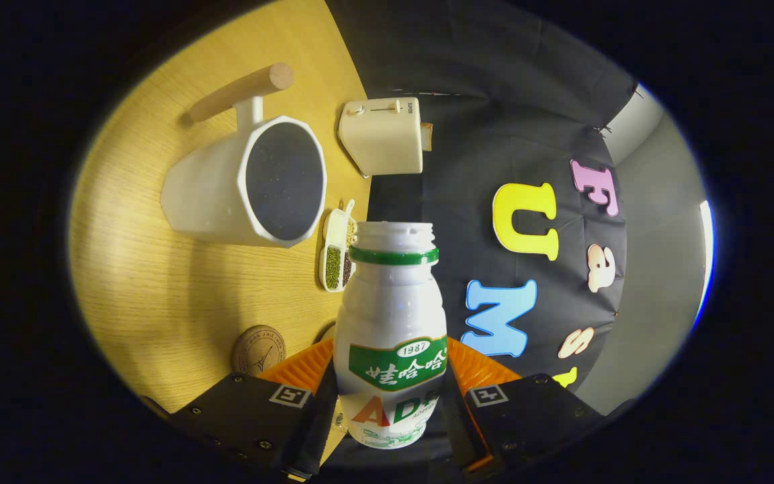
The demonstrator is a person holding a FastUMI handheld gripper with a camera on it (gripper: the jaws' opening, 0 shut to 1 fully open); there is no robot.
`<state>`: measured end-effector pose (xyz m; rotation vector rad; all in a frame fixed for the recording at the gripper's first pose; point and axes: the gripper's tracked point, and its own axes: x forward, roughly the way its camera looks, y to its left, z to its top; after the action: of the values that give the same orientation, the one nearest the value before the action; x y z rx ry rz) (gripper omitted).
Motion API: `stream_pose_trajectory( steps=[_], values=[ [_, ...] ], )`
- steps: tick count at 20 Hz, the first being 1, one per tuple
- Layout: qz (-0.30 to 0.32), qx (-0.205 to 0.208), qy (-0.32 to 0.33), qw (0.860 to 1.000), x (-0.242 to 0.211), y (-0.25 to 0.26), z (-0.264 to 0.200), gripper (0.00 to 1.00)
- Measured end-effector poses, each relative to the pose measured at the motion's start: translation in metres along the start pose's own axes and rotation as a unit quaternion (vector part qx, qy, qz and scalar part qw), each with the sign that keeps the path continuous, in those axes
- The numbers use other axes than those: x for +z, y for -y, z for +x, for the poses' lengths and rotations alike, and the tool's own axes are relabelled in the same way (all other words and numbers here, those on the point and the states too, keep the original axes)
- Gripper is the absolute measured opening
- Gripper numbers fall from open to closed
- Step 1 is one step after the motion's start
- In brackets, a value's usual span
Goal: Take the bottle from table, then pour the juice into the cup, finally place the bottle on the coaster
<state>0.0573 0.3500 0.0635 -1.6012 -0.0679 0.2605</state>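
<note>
White bottle (390, 323): uncapped, green neck ring, clamped between both fingers of the gripper (390, 403).
Coaster (259, 350): round, on wooden table (158, 289), beside the fingers.
Cup (246, 181): white, wooden handle, beyond bottle.
Dish (336, 255): beans, near cup.
Toaster (383, 134): cream, farthest.

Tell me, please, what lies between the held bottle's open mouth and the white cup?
In the gripper view, a small divided dish of beans sits on the table between the bottle, clamped in the gripper, and the cup.

Cloth-walled booth, wooden table (158, 296)
</note>
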Motion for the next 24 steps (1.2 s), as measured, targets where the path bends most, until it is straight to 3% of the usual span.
stream_pose_trajectory(
  steps=[24],
  values=[
    [-0.074,-0.024,-0.001,0.997,0.009,0.017,0.005,0.71]
  ],
)
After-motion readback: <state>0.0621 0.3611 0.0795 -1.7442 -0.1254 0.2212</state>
